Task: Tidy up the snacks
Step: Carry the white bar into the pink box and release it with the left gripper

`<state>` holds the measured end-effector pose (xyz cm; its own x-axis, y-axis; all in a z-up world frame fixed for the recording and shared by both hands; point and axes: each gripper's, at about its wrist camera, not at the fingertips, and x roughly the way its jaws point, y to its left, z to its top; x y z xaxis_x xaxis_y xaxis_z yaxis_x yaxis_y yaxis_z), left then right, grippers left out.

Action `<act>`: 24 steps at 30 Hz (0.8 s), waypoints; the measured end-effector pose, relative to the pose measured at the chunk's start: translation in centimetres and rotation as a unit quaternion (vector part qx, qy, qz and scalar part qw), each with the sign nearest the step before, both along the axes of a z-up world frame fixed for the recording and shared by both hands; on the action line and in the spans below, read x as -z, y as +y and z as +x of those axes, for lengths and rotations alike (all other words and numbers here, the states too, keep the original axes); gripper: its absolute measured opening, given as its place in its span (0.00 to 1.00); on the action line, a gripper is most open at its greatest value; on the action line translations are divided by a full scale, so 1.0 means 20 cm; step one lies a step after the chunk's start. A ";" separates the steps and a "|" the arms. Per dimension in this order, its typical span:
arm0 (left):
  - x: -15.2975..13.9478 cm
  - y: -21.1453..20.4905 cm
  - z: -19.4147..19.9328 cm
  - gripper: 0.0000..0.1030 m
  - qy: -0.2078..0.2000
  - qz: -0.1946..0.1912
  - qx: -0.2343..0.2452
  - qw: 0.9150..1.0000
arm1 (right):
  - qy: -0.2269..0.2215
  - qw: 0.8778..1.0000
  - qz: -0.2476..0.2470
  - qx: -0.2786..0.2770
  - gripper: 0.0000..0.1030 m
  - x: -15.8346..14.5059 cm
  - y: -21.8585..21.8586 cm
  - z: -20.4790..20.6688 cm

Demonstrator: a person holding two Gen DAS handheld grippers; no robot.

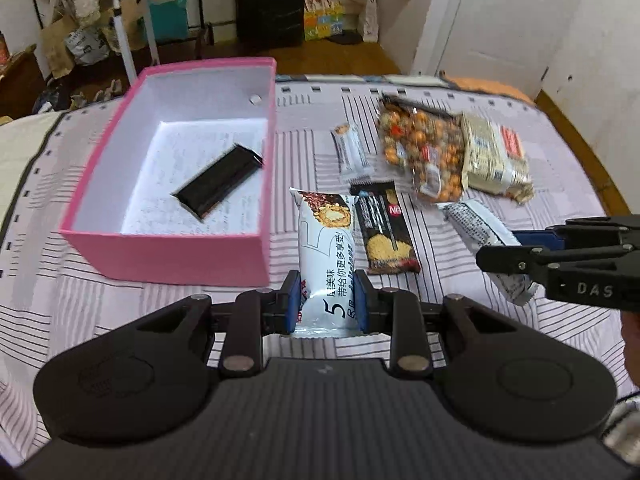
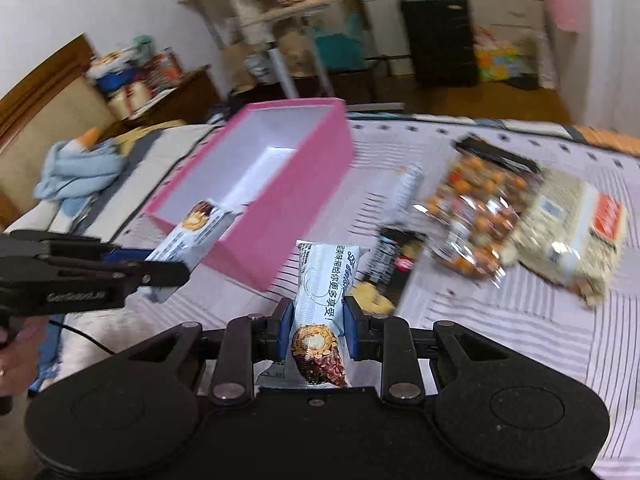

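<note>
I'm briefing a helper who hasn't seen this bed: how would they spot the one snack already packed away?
Find the open pink cardboard box with a white inside on the striped purple-and-white bedsheet. On its floor lies one glossy black rectangular snack bar, set diagonally. It is the only snack in the box, plain black, unlike the printed wrappers lying loose on the sheet.

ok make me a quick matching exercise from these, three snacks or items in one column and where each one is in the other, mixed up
1. black bar
2. white wafer pack
3. bag of orange nuts

a. clamped in the left hand-held gripper
b. lying on the striped bedsheet
c. inside the pink box

Pairs: 1-c, 2-a, 3-b
</note>
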<state>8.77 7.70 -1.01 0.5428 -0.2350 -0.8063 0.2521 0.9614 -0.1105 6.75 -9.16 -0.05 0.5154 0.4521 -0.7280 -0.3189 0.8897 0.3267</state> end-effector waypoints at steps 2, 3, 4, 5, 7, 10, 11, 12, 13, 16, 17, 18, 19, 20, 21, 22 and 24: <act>-0.06 0.05 -0.01 0.25 -0.009 -0.002 -0.009 1.000 | -0.003 1.000 -0.001 -0.024 0.30 -0.05 0.06 0.02; -0.08 0.08 -0.02 0.25 -0.015 -0.003 -0.015 1.000 | -0.005 0.999 -0.001 -0.036 0.30 -0.08 0.10 0.03; -0.11 0.11 -0.02 0.25 -0.020 -0.005 -0.021 1.000 | -0.010 0.999 0.000 -0.050 0.30 -0.10 0.14 0.04; -0.13 0.14 -0.02 0.25 -0.026 -0.006 -0.028 0.999 | -0.015 0.998 0.002 -0.062 0.30 -0.12 0.17 0.05; -0.17 0.19 -0.01 0.25 -0.038 -0.009 -0.041 0.998 | -0.029 0.996 0.007 -0.087 0.30 -0.14 0.27 0.09; -0.18 0.25 0.03 0.25 -0.045 -0.014 -0.061 0.997 | -0.064 0.991 0.011 -0.115 0.30 -0.15 0.40 0.17; -0.17 0.27 0.06 0.25 -0.047 -0.015 -0.070 0.996 | -0.072 0.990 0.012 -0.119 0.30 -0.14 0.44 0.21; -0.16 0.29 0.08 0.25 -0.049 -0.015 -0.079 0.996 | -0.079 0.990 0.014 -0.120 0.30 -0.13 0.48 0.26; -0.15 0.31 0.11 0.25 -0.050 -0.013 -0.093 0.994 | -0.084 0.989 0.013 -0.122 0.30 -0.12 0.52 0.30; -0.09 0.35 0.21 0.25 -0.058 -0.001 -0.134 0.989 | -0.100 0.986 -0.002 -0.130 0.30 -0.06 0.62 0.43; -0.07 0.36 0.24 0.25 -0.057 0.007 -0.148 0.987 | -0.104 0.985 -0.008 -0.135 0.30 -0.04 0.65 0.47; -0.05 0.38 0.28 0.25 -0.057 0.012 -0.160 0.985 | -0.104 0.984 -0.014 -0.145 0.30 -0.02 0.68 0.50; -0.03 0.40 0.31 0.25 -0.056 0.010 -0.169 0.984 | -0.104 0.982 -0.020 -0.155 0.30 0.01 0.71 0.54; 0.00 0.43 0.35 0.25 -0.047 0.007 -0.180 0.982 | -0.101 0.981 -0.026 -0.166 0.30 0.03 0.74 0.57; 0.02 0.46 0.39 0.25 -0.037 0.003 -0.187 0.982 | -0.100 0.978 -0.035 -0.179 0.30 0.06 0.77 0.59; 0.05 0.48 0.43 0.25 -0.029 -0.003 -0.192 0.981 | -0.102 0.976 -0.046 -0.188 0.30 0.08 0.80 0.61; 0.11 0.52 0.49 0.25 -0.014 -0.014 -0.199 0.980 | -0.108 0.970 -0.069 -0.205 0.30 0.13 0.85 0.62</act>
